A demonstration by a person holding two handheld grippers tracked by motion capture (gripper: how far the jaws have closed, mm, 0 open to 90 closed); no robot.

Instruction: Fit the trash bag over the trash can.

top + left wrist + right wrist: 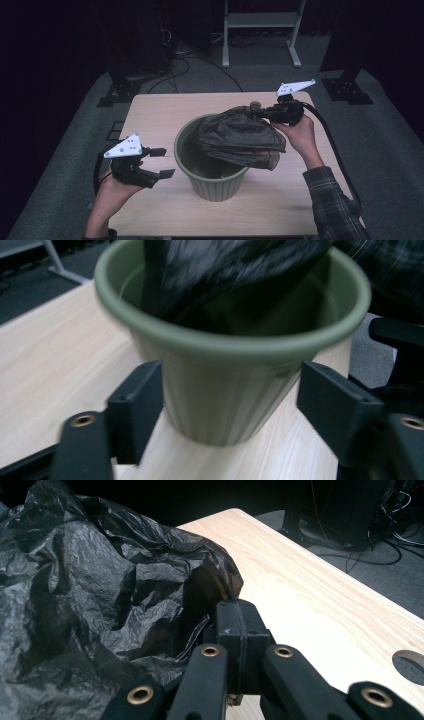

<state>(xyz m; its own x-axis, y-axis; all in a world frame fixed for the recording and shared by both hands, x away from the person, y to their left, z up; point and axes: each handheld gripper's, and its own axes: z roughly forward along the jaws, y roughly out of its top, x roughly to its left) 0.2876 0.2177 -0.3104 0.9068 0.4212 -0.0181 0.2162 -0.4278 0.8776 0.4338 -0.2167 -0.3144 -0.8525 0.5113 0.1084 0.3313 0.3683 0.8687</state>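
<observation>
A green ribbed bin (212,178) (235,390) stands in the middle of the wooden table (150,120). A black plastic bag (237,137) (85,610) hangs over the bin's right side, partly down inside it. My right gripper (262,114) (240,620) is shut on the bag's edge, just above the bin's far right rim. To the left of the bin my left gripper (162,162) (230,400) is open, its jaws spread either side of the bin's lower wall without touching it.
The table (320,605) has a round hole (411,664) near its right edge. A white frame (262,30) and cables (190,65) lie on the grey floor beyond the table. Black stand feet (117,92) sit at the far corners.
</observation>
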